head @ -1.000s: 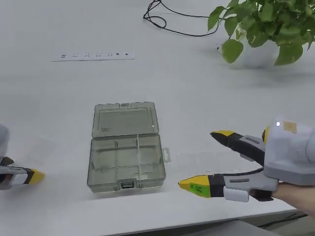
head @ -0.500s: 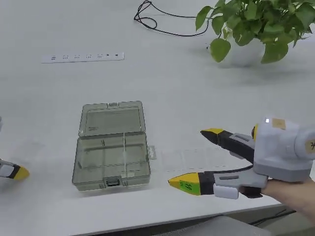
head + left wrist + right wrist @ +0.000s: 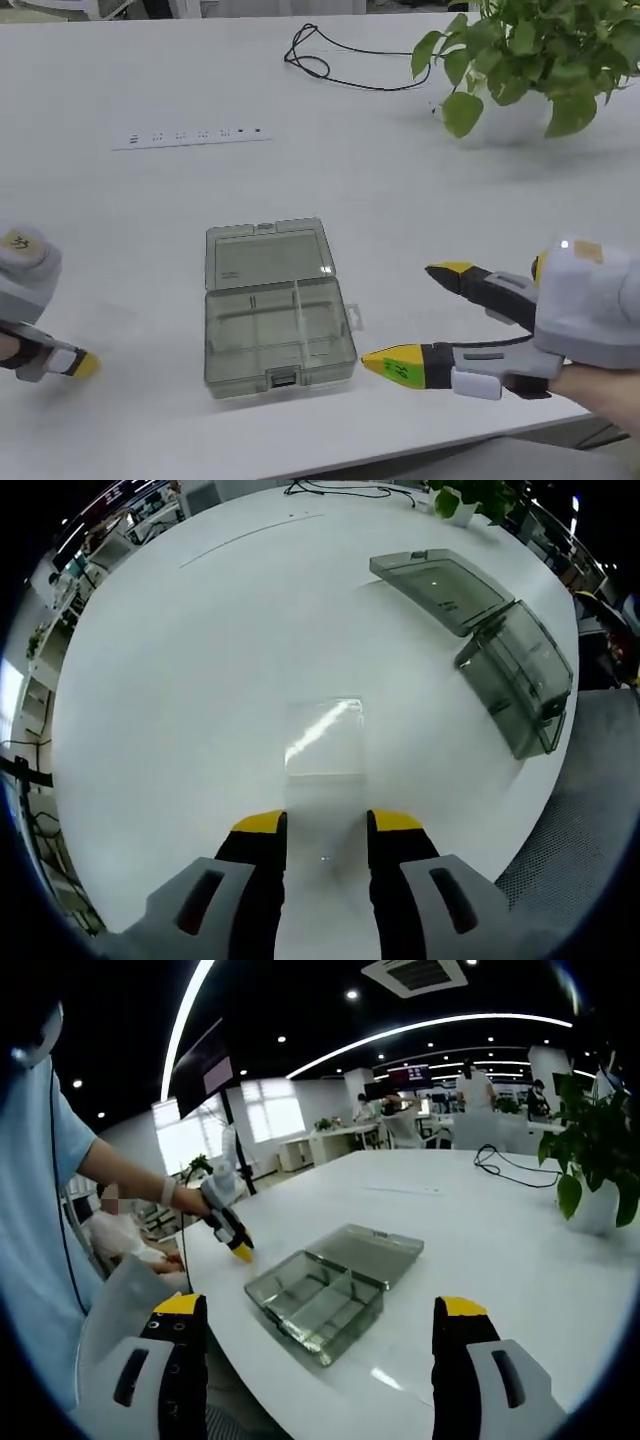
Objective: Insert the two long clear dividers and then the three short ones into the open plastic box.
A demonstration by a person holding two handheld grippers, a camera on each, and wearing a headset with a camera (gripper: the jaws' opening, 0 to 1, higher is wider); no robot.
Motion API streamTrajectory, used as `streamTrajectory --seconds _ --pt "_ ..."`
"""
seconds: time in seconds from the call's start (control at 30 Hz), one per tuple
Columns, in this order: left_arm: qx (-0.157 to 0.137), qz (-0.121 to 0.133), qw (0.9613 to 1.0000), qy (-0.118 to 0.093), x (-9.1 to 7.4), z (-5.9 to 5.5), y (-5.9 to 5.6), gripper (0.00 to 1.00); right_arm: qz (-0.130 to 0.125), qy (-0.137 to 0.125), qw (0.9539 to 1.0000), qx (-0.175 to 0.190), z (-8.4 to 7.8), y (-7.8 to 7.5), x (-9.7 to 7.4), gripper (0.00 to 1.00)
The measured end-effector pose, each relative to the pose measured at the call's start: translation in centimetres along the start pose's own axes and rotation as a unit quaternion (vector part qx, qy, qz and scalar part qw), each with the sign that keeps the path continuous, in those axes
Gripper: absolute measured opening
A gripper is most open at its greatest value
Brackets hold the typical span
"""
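Clear divider (image 3: 325, 738) just beyond left hand-held gripper (image 3: 327, 822)

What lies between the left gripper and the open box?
One clear divider flat on the table, just ahead of the left gripper, short of the box; the left gripper view shows it.

No legible text; indecipherable green marks on one tip of the right gripper (image 3: 403, 316).

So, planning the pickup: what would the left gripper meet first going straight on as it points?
Probably the clear divider, lying flat on the table just ahead of the left gripper; depth is unclear.
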State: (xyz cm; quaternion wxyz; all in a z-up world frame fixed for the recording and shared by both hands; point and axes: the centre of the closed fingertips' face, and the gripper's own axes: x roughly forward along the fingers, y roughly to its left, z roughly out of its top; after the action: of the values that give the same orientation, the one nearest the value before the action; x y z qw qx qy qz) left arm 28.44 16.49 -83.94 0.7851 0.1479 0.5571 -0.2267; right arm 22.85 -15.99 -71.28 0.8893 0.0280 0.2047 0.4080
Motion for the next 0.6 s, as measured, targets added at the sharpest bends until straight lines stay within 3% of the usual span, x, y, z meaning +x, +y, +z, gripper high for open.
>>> streamTrajectory --seconds 0.2,0.4,0.57,0.6 --pt "-0.013 -0.012 0.9997 -0.016 0.0 0.0 0.1 0.30 -0.003 0.010 0.9999 0.000 0.2 0.5 1.1 0.93" --pt "-0.038 -0.037 0.9980 -0.036 0.1 0.2 -0.9 0.30 -0.016 0.022 0.9992 0.028 0.3 0.5 2.1 0.91" --pt "-0.092 -0.066 0.9913 -0.067 -0.2 0.7 -1.9 0.30 -0.024 0.043 0.9980 0.038 -0.1 0.3 2.9 0.90" --pt "-0.105 -0.076 0.9884 -0.078 -0.2 0.8 -2.3 0.30 -0.024 0.044 0.9979 0.040 0.0 0.3 3.0 0.90"
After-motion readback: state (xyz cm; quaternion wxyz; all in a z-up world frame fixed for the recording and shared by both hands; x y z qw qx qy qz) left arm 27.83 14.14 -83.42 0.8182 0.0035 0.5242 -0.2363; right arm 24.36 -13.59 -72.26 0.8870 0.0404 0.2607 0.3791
